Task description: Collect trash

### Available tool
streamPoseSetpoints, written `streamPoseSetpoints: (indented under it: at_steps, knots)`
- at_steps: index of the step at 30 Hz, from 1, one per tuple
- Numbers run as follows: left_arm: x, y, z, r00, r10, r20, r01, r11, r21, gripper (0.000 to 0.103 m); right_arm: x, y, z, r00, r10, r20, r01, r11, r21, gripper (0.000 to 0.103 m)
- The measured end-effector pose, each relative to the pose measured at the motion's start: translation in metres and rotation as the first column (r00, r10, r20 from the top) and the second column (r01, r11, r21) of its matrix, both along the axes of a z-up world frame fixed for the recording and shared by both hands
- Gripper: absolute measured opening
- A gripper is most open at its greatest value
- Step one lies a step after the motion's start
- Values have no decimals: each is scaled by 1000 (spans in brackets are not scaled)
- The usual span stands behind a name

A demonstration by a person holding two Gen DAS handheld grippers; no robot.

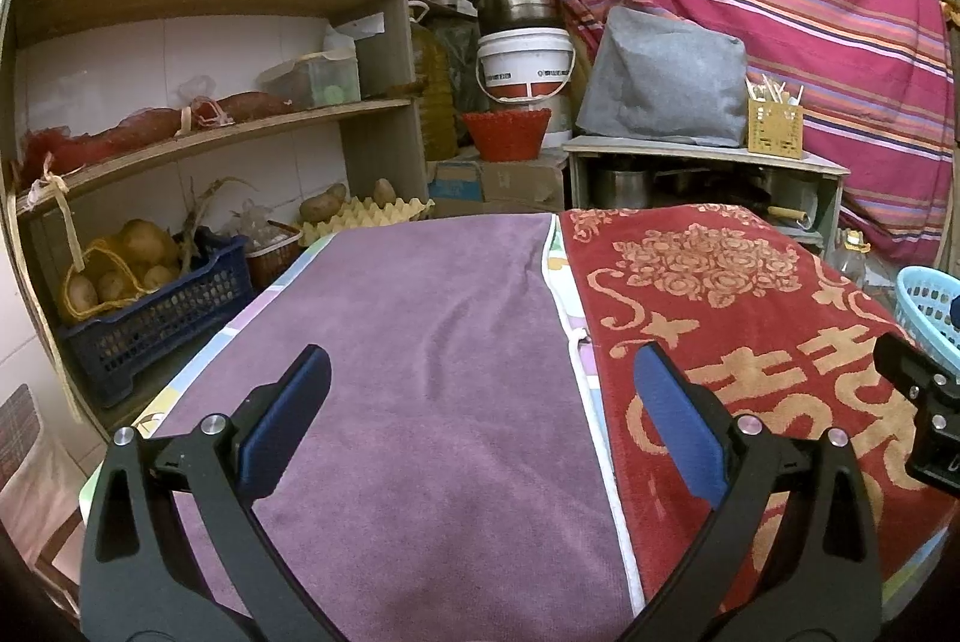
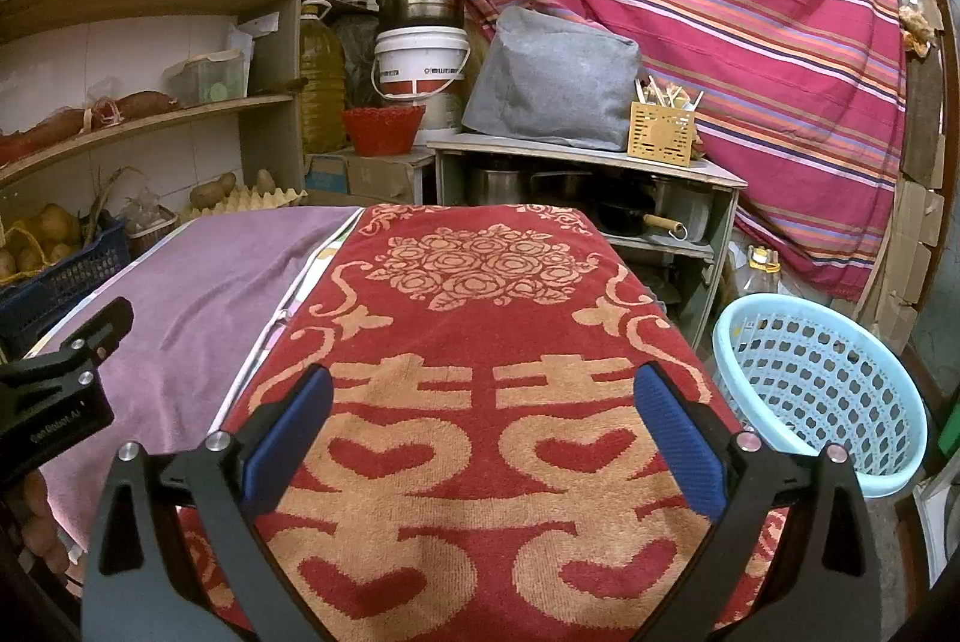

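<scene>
1. 2 grippers hang over a table, and both are wide open with nothing in them.
2. The left gripper [image 1: 480, 402] is above the purple towel [image 1: 420, 372].
3. The right gripper [image 2: 483, 414] is above the red towel [image 2: 480, 330], which has gold roses and hearts on it.
4. The 2 towels lie side by side on the table, and no trash shows on them.
5. The light blue basket [image 2: 828, 390] sits tipped just past the right edge of the table, and I see nothing inside it.
6. Wooden shelves [image 1: 198, 126] stand on the left with potatoes [image 1: 126, 258] in a dark blue crate [image 1: 174, 306].
</scene>
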State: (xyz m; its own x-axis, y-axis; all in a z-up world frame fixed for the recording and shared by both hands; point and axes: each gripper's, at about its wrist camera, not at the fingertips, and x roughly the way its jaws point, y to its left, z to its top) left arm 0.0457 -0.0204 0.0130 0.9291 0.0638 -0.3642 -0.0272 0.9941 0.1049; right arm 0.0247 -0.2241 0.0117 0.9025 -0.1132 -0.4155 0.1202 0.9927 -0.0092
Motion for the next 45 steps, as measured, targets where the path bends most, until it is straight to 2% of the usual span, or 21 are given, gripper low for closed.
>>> streamPoseSetpoints:
  at_steps: [45]
  knots:
    - [2,-1,1,1000,-3,-14,3,1000,-8,98,0,-2,3,1000,-1,1,1,1000,0,98]
